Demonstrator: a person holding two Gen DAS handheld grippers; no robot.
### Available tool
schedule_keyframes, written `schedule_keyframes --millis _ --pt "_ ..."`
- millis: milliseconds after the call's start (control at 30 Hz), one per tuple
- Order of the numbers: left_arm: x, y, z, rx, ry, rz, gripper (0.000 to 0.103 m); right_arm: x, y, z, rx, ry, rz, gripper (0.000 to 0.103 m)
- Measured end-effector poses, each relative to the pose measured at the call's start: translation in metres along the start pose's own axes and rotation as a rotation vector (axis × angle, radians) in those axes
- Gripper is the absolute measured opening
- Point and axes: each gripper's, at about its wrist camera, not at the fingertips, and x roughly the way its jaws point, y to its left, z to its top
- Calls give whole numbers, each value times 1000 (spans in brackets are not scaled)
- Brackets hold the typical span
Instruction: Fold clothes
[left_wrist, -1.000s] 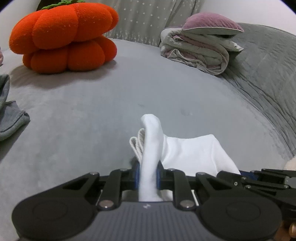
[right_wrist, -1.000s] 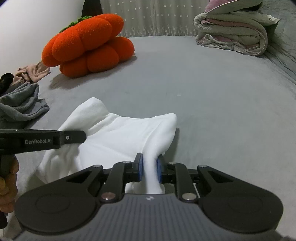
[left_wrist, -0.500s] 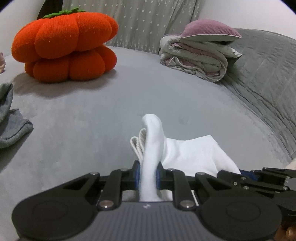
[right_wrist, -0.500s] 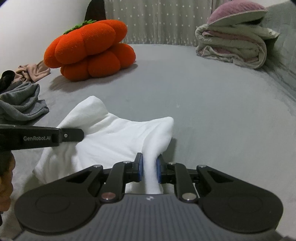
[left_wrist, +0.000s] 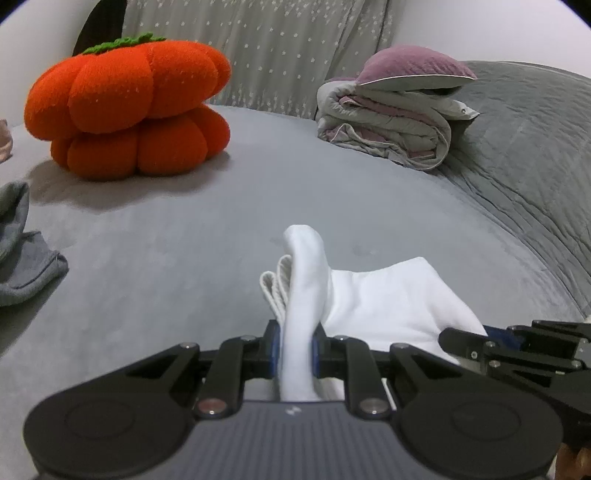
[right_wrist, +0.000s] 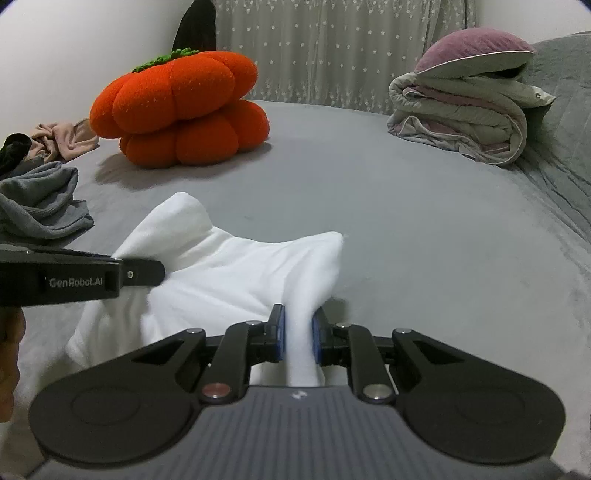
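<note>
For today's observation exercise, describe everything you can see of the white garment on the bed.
The white garment is soft, thick-looking cloth, plain and unmarked, with a ribbed edge showing on its left side. It lies bunched on the grey bed, two corners pulled up into peaks. The left gripper and right gripper each pinch a fold between their fingers. Nothing else touches it.

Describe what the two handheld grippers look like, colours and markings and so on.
Both the left gripper and the right gripper are matte black, with a ribbed dark-grey body, round discs on each side, silver screws and blue pads on the fingers. The left one's side reads "GenRobot.AI" in white. No cables or sleeves show.
</note>
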Motion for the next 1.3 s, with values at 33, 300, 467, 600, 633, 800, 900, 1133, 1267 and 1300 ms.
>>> schedule_keyframes --millis 33,300,467,600,633,800,900,1133,1267,1300 --pt "0 -1 0 4 -4 3 16 0 0 0 0 -1 -2 17" --pt "-4 -1 -2 -8 -13 21 16 -1 6 0 -21 -7 -20 17" --pt "-4 1 0 -14 -13 17 17 -1 6 0 -29 -11 -28 17" --pt "-5 0 0 -21 -17 19 17 -3 6 1 -37 -18 -30 17" --pt "-6 0 0 -22 -18 20 17 -3 6 1 -38 -19 -30 17" --pt "-8 -5 -1 -15 -28 37 17 -4 8 1 -48 -26 -41 16" --pt "-11 -8 -2 -6 -36 52 17 -4 9 2 -60 -26 -52 16" --pt "-14 -10 -2 -16 -43 67 17 -7 9 3 -64 -31 -59 16" --pt "-16 -11 1 -20 -48 68 17 -10 10 4 -70 -38 -65 16" --pt "-16 -12 2 -21 -50 68 17 -11 10 5 -72 -41 -68 16"
